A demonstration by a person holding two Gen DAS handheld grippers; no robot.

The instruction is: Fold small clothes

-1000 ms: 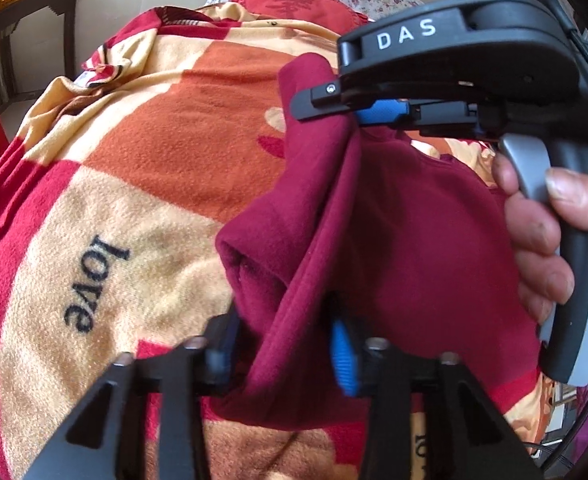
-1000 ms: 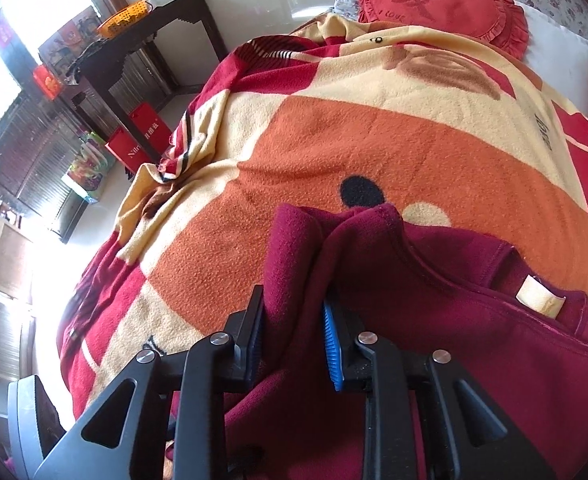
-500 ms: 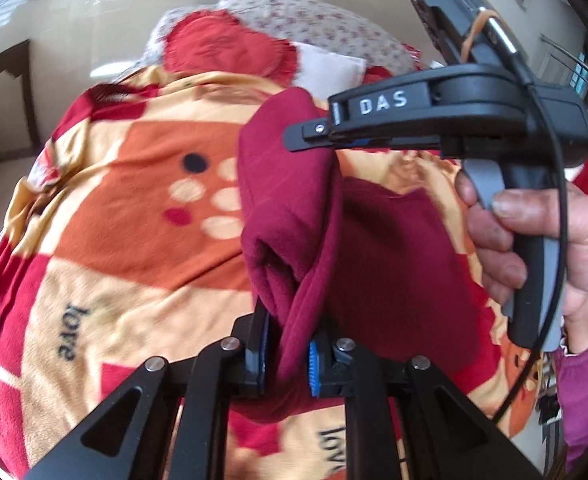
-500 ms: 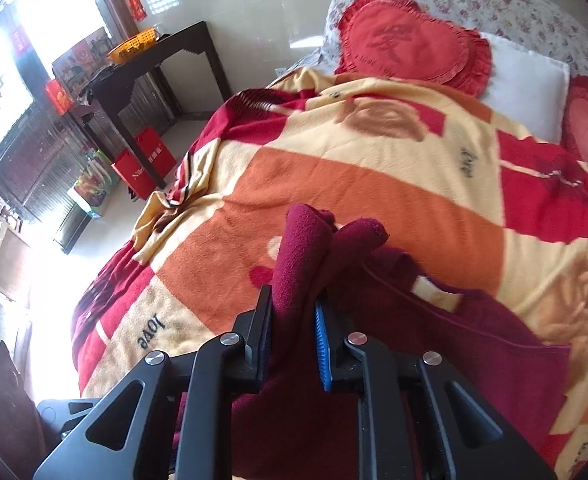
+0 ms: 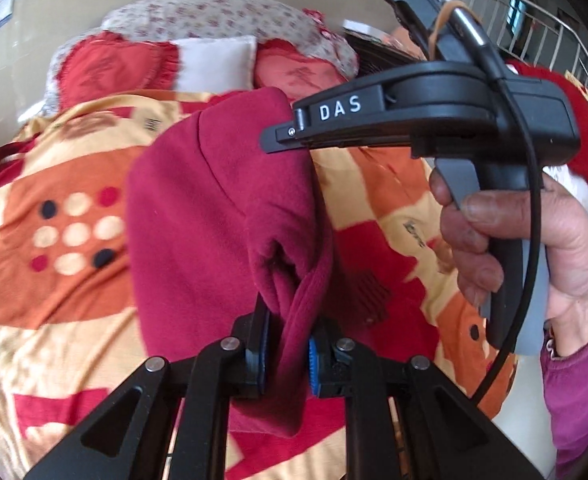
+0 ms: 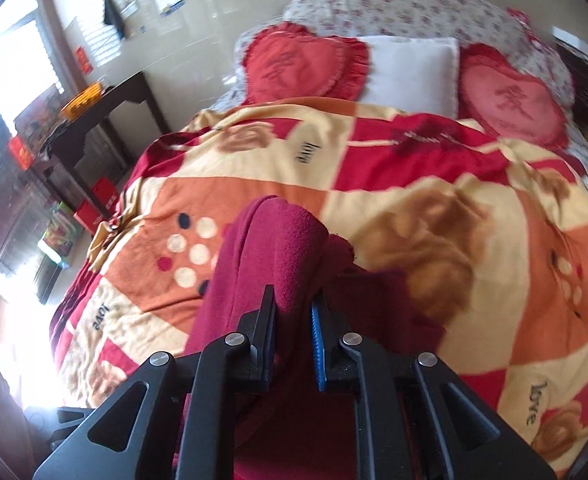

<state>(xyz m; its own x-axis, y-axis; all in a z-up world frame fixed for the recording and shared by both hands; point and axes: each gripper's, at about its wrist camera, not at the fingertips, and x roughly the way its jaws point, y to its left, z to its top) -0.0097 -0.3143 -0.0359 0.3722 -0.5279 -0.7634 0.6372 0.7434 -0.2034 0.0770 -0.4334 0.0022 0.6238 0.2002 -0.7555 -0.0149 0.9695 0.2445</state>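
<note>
The top is dark red fleece, bunched in thick folds, hanging over the blanket on the bed. Left claw and right claw are both clamped tight on its gathered edges.

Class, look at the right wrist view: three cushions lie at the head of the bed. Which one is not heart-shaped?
The plain white rectangular pillow, lying between the two red frilled heart-shaped cushions, each bearing a character.
</note>
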